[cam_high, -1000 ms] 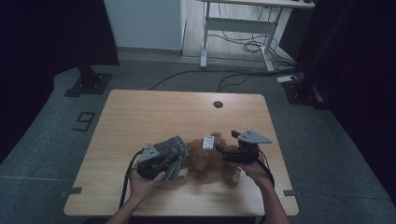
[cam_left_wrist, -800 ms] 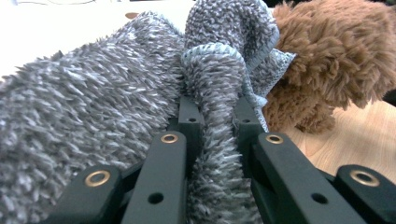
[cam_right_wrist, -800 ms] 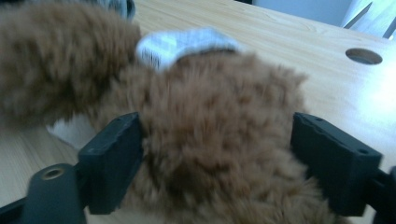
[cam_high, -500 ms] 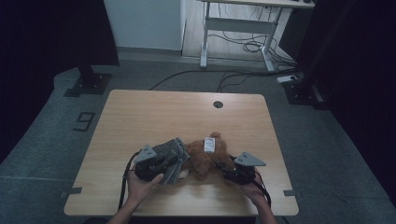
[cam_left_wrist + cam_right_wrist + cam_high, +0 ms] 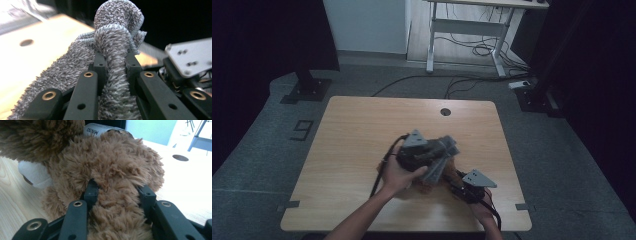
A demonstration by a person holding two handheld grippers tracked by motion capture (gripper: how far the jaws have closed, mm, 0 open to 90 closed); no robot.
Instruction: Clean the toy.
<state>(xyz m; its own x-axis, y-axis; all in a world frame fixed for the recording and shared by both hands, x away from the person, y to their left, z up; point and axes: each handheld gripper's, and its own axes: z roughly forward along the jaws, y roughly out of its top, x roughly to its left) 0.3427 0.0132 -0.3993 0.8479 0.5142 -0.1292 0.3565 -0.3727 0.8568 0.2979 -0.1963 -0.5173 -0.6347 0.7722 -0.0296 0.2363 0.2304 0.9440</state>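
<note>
A grey terry towel [image 5: 117, 37] is bunched between the jaws of my left gripper [image 5: 115, 62], which is shut on it. In the high view the left gripper [image 5: 432, 160] holds the towel [image 5: 444, 155] over the near middle of the table, on top of a brown plush toy [image 5: 452, 173] that it mostly hides. My right gripper [image 5: 118, 190] is shut on the toy's furry body [image 5: 112, 162]. The toy has a white muzzle [image 5: 35, 177] and a white label [image 5: 100, 130]. The right gripper [image 5: 464, 182] sits just right of the toy, near the front edge.
The wooden table [image 5: 362, 130] has a round cable hole [image 5: 445, 111] at its far edge. A white desk frame [image 5: 467, 30] and loose cables [image 5: 482, 50] stand on the floor beyond. The right gripper's grey plate [image 5: 190, 57] lies close beside the towel.
My left gripper has carried the towel rightward and over the plush toy. My right gripper has drawn back toward the front edge, still clamped on the toy.
</note>
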